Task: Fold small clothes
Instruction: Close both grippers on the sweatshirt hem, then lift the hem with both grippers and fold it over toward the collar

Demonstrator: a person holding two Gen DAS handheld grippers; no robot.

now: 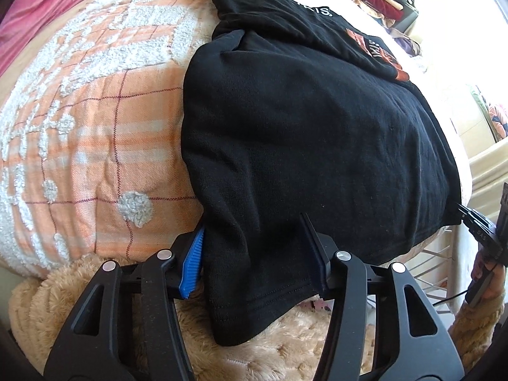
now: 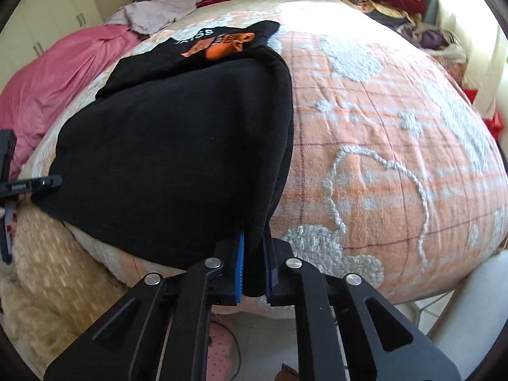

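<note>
Both grippers are at the near hem of the black shirt, which lies on the orange checked bedspread with its hem overhanging the bed edge at 6 o'clock in both wrist views.

The right gripper is clamped narrow on the shirt's bunched right-hand corner; cloth fills the gap between the blue pads. The left gripper stands about half open, with the left-hand corner hanging between its fingers; the blue pad at 7 o'clock sits beside the fabric. Whether the pads press on the cloth cannot be told.

Judgement: the step in hand is securing both hem corners for a fold toward the collar at 12 o'clock. To do it well, the left grip should be confirmed firm before lifting, both corners raised evenly, and the hem kept taut so the layers do not slide apart.

Condition of the garment: black knit, sides already folded inward, orange print with white lettering showing at 12 o'clock, surface mostly smooth with light creases.
</note>
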